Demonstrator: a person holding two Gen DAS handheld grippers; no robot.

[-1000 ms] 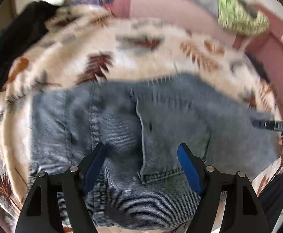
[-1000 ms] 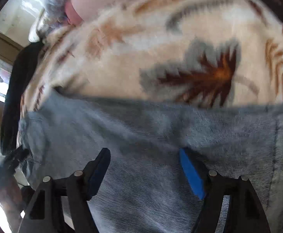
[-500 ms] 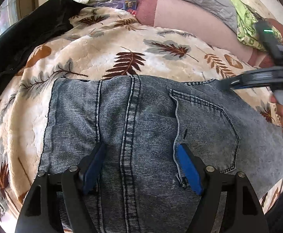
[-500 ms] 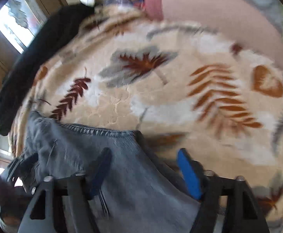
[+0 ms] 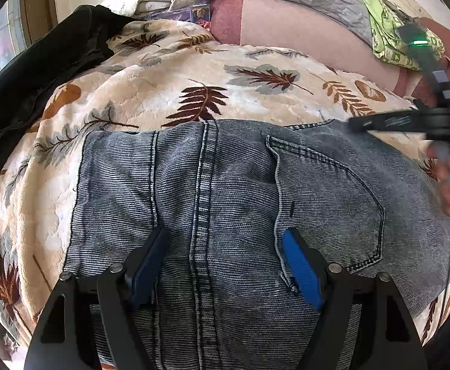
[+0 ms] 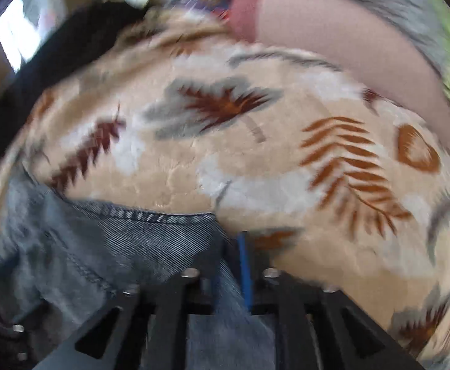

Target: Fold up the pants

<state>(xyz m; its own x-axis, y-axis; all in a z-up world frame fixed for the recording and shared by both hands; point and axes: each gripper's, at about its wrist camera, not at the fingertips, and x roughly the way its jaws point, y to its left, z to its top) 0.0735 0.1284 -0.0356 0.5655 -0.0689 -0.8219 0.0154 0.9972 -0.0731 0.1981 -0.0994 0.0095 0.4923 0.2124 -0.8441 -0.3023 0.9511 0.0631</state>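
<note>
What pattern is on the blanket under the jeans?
Cream blanket with brown and grey leaves; left wrist view shows it best.

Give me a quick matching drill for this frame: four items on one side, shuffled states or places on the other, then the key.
Items:
1. left gripper
2. right gripper
3. jeans
4. black garment

States/places:
A. lying flat on the leaf-print blanket, back pocket up
B. jaws spread wide above the denim
C. bunched at the blanket's left edge
D. closed at the jeans' top edge

Pairs: 1-B, 2-D, 3-A, 4-C
</note>
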